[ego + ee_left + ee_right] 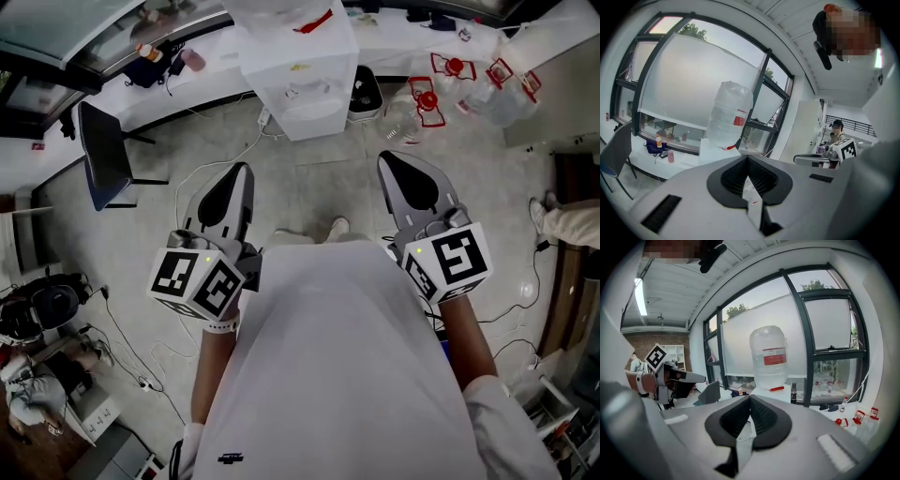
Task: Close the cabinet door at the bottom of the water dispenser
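Pale, matt tiled floor (309,187) fills the centre of the head view. At top centre stands the water dispenser (300,89), a white, box-shaped body that you see from above. Its bottom cabinet door cannot be made out from this angle. On it sits the bottle (769,355), a clear, ribbed plastic cylinder with a red label. At lower left, your left gripper (245,171), a smooth grey shell with black ridged pads, has its jaws pressed together on nothing. At lower right, your right gripper (386,159) has the same build and is likewise closed and empty. Both taper to points aimed at the dispenser, well apart from it.
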`<state>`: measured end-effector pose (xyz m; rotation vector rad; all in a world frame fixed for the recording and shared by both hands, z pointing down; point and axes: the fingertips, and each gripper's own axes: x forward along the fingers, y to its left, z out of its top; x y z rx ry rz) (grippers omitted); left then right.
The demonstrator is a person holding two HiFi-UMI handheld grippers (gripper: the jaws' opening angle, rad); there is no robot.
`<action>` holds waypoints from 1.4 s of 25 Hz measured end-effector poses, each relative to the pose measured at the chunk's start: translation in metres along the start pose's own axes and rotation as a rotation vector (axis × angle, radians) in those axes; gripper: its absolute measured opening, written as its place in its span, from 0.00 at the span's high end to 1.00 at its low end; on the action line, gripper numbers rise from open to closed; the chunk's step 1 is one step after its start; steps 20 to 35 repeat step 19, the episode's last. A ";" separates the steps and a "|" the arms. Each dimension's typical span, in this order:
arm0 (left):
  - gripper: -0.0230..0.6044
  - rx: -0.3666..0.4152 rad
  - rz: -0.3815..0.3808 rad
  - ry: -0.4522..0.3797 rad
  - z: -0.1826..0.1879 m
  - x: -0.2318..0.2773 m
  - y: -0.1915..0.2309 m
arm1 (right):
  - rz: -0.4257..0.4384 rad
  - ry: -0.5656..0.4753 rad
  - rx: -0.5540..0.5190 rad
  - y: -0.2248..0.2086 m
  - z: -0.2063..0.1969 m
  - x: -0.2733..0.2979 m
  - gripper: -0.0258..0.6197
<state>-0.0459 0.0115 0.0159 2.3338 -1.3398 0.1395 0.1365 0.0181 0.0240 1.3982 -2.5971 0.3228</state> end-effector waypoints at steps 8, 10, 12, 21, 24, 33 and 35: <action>0.96 -0.009 0.000 0.006 -0.016 -0.003 -0.012 | 0.034 0.013 -0.046 0.013 -0.013 -0.010 0.95; 0.96 -0.018 0.003 0.003 -0.017 -0.005 -0.012 | 0.032 0.012 -0.040 0.015 -0.015 -0.011 0.95; 0.96 -0.017 0.004 0.003 -0.019 -0.006 -0.012 | 0.033 0.010 -0.037 0.017 -0.017 -0.012 0.95; 0.96 -0.002 -0.014 -0.001 -0.015 -0.002 -0.018 | 0.003 -0.014 -0.012 0.013 -0.010 -0.018 0.95; 0.96 -0.002 -0.014 -0.001 -0.015 -0.002 -0.018 | 0.003 -0.014 -0.012 0.013 -0.010 -0.018 0.95; 0.96 -0.002 -0.014 -0.001 -0.015 -0.002 -0.018 | 0.003 -0.014 -0.012 0.013 -0.010 -0.018 0.95; 0.96 -0.002 -0.014 -0.001 -0.015 -0.002 -0.018 | 0.003 -0.014 -0.012 0.013 -0.010 -0.018 0.95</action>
